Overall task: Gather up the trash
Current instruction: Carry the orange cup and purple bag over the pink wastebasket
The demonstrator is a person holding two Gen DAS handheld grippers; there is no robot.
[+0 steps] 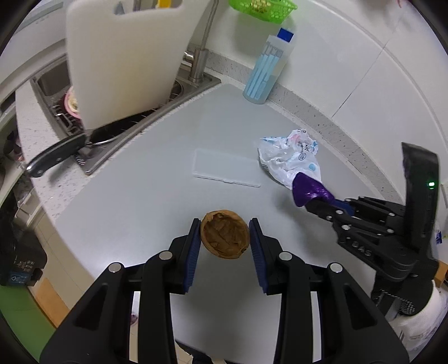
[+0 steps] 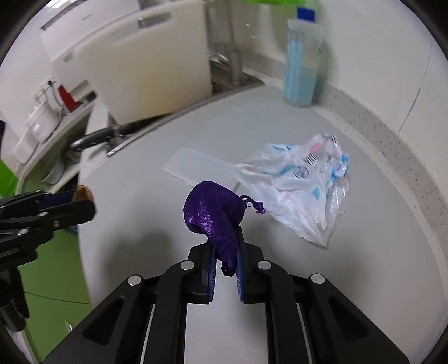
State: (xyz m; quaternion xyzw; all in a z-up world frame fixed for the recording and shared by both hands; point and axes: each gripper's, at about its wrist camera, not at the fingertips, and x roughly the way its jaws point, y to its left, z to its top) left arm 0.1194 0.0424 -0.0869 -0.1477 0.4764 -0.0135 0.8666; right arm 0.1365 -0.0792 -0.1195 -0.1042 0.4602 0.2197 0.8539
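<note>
A brown half walnut shell (image 1: 225, 238) is clamped between the blue pads of my left gripper (image 1: 225, 233), held above the grey counter. My right gripper (image 2: 226, 243) is shut on a purple glittery pouch (image 2: 214, 215) with a knotted drawstring, lifted off the counter. In the left wrist view that right gripper (image 1: 303, 197) comes in from the right with the purple pouch (image 1: 308, 190) at its tip. In the right wrist view the left gripper (image 2: 81, 197) shows at the left edge with the shell (image 2: 84, 192). A crumpled white plastic bag (image 1: 289, 156) (image 2: 302, 190) lies on the counter beyond the pouch.
A clear flat plastic strip (image 1: 226, 168) (image 2: 196, 165) lies mid-counter. A white cutting board (image 1: 126, 56) leans in the sink (image 1: 134, 123), with a black-handled knife (image 1: 56, 158) sticking out. A clear bottle of blue liquid (image 1: 266, 70) stands by the wall, a green basket (image 1: 261, 9) above it.
</note>
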